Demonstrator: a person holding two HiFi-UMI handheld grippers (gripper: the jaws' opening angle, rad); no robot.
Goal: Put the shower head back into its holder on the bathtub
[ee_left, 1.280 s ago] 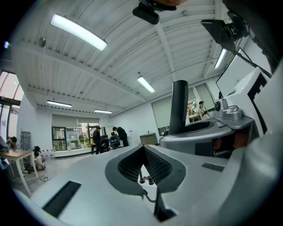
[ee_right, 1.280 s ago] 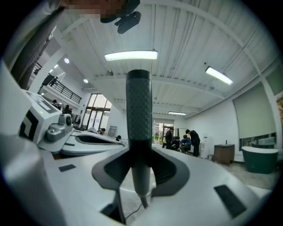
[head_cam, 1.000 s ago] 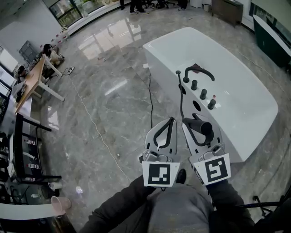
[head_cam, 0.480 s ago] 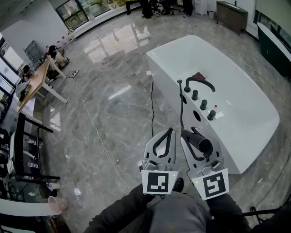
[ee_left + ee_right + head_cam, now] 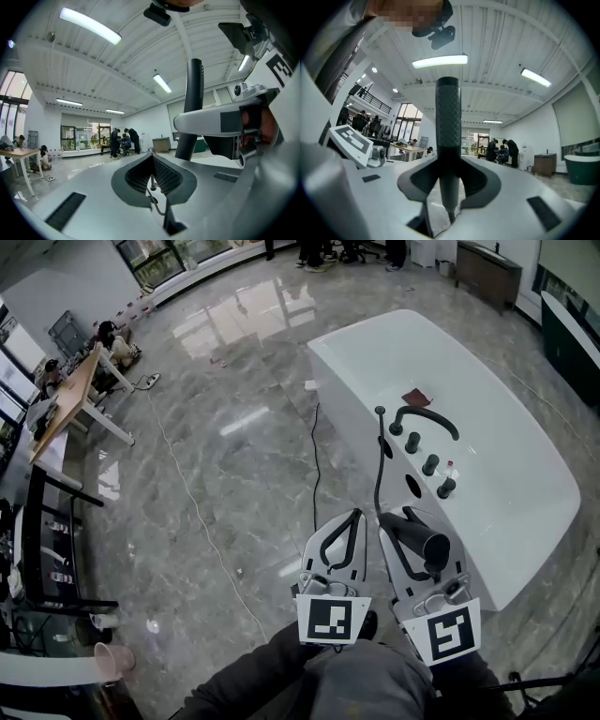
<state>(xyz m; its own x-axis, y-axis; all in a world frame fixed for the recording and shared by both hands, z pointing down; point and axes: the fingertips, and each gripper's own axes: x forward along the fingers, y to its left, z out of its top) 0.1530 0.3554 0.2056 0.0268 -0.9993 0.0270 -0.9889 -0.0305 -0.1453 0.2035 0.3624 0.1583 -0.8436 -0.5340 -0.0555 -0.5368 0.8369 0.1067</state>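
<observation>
Marble showroom floor, bathtub [image 5: 345, 424] ahead. Right gripper [image 5: 397, 521] fingers clamp our shower head [image 5: 418, 541]; left gripper [image 5: 353, 516] fingers together, empty. Holder [image 5: 412, 486] at rim's near edge vacant, so we judge insertion still to do.

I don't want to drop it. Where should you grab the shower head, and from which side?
Grab the shower head by its long, straight, bumpy handle, pinching across it from the sides, as the right gripper does now. The handle is narrow and even, so flat jaws close snugly on it, and the bumps probably help stop slipping.
</observation>
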